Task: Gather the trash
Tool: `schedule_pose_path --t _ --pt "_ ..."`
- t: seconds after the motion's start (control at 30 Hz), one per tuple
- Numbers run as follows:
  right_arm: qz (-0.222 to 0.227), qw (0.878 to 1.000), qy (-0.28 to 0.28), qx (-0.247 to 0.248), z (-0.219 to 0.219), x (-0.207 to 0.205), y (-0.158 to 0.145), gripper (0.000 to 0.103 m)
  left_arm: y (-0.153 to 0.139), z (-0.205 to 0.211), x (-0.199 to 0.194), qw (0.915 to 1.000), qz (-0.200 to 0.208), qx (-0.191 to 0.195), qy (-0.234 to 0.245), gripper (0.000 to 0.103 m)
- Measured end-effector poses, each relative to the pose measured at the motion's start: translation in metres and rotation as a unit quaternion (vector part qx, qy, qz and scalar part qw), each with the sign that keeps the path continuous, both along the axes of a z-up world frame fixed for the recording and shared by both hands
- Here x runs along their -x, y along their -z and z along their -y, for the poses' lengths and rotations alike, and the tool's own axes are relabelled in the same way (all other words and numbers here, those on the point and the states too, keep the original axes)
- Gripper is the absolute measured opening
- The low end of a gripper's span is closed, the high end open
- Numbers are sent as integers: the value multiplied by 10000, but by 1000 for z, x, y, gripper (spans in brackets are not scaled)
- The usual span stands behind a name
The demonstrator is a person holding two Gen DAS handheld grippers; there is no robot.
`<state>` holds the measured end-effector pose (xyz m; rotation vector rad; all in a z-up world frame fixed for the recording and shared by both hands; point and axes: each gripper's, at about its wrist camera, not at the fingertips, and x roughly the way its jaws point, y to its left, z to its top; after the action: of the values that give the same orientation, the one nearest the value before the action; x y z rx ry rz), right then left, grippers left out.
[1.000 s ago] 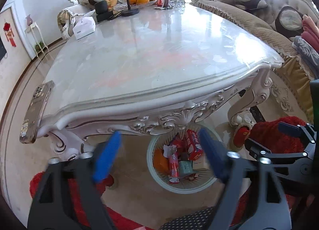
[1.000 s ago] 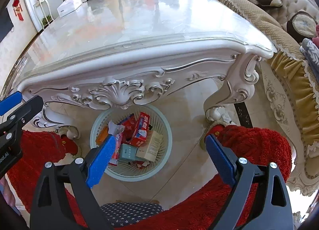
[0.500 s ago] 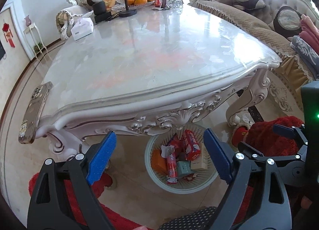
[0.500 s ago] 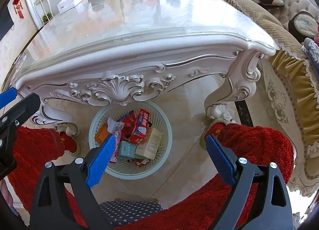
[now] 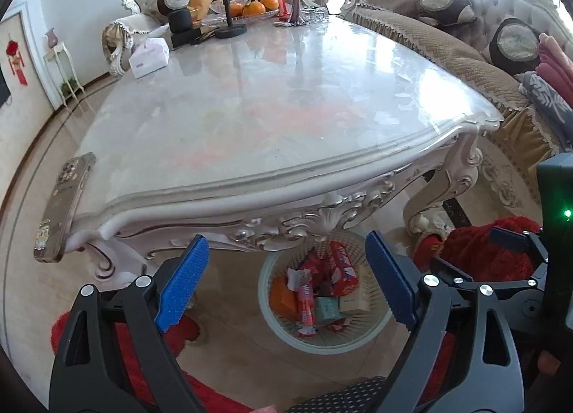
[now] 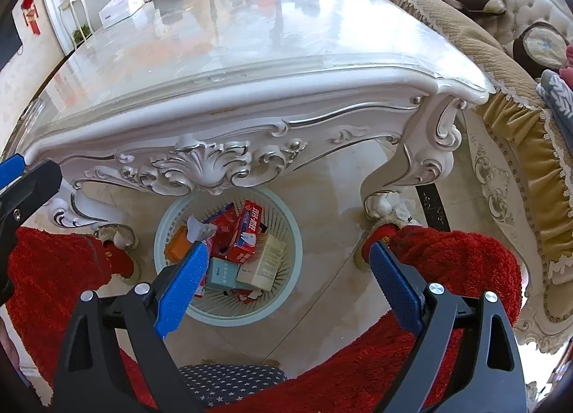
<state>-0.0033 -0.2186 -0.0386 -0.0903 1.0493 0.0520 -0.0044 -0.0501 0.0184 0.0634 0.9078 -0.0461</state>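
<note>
Both the left gripper point(image 5: 286, 280) and right gripper point(image 6: 290, 291) hang wide apart and empty above the filled trash basket point(image 6: 286, 227) — collecting looks finished — next, perhaps, checking the table point(image 5: 286, 108).

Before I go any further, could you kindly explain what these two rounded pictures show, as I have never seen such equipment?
No robot is here: a person holds a hand-held gripper in each hand, and a wide-angle camera on each one looks forward along its two blue-padded fingers. One picture comes from the left gripper, the other from the right gripper, which also shows in the left picture at its right edge. Both stand open and hold nothing. They point down at a pale round waste basket on the floor under the end of an ornate white marble-topped table. The basket already holds trash: small cartons, among them a red box, and wrappers. On the table lie a phone at the near corner and, at the far end, a tissue box and a dish of oranges.
</note>
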Motion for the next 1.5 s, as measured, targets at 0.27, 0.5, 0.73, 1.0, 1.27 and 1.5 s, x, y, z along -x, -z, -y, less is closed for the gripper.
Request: schedule_pose_path --t 0.27,0.5,0.73,1.0,1.27,1.5 --pt "44 10000 -21 11 1 0 -2 87 -1 1 0 10000 -13 16 11 87" --pt "40 10000 -54 2 0 1 -3 87 1 1 -1 10000 -51 -18 -12 87" --pt "40 10000 -47 0 -1 2 -2 87 2 0 -1 10000 -78 -17 -33 87" --pt "39 10000 -42 15 -1 2 -2 87 3 -2 -2 9999 -93 -28 -30 87" --pt "51 10000 -18 23 -3 2 -2 87 5 -6 -3 9998 -116 103 -88 87" --pt "11 10000 73 21 -1 -4 0 87 7 -27 -13 9991 -113 266 -325 87"
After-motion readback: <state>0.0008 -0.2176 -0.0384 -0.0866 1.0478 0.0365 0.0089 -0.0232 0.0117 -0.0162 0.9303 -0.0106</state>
